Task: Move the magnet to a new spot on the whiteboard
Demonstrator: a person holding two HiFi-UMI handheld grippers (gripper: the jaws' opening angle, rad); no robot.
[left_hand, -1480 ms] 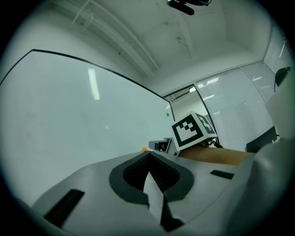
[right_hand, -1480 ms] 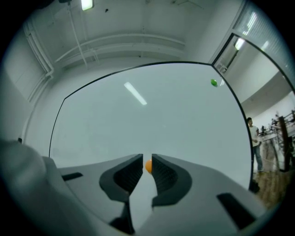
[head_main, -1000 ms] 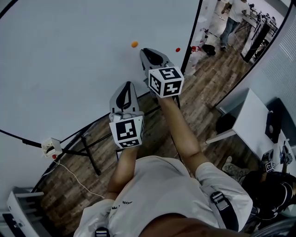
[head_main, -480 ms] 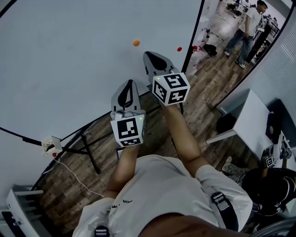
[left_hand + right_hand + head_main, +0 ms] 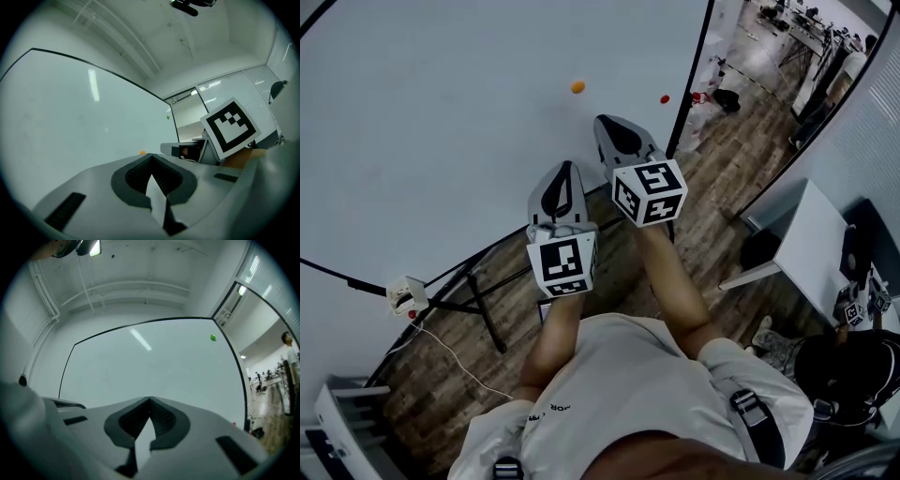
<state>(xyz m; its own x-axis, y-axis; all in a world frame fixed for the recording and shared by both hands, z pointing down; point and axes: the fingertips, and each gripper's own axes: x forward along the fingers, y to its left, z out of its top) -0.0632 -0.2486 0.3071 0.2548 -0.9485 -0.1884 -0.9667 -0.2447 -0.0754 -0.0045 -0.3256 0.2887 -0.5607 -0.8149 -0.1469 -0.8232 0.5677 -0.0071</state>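
Head view: a large white whiteboard (image 5: 441,112) with a thin black frame fills the upper left and stands upright over a wood-plank floor (image 5: 712,178). Both forearms reach toward its lower right part.

The grey left gripper (image 5: 565,169), which carries a marker cube, has its jaws together with nothing between them. It is held short of the board and is judged to be the spare hand.

The matching right gripper (image 5: 603,120) also has its jaws pressed together and is empty. Its tip is close to the board face, but contact cannot be told.

A small round orange magnet (image 5: 577,86) clings to the board above and left of the right tip, apart from both grippers. It is judged to be the task's piece, since it is the nearest one and holds there on its own.

A smaller red magnet (image 5: 664,98) sits near the board's right frame edge. A round green magnet (image 5: 213,337) sits high near the right edge in the right gripper view.
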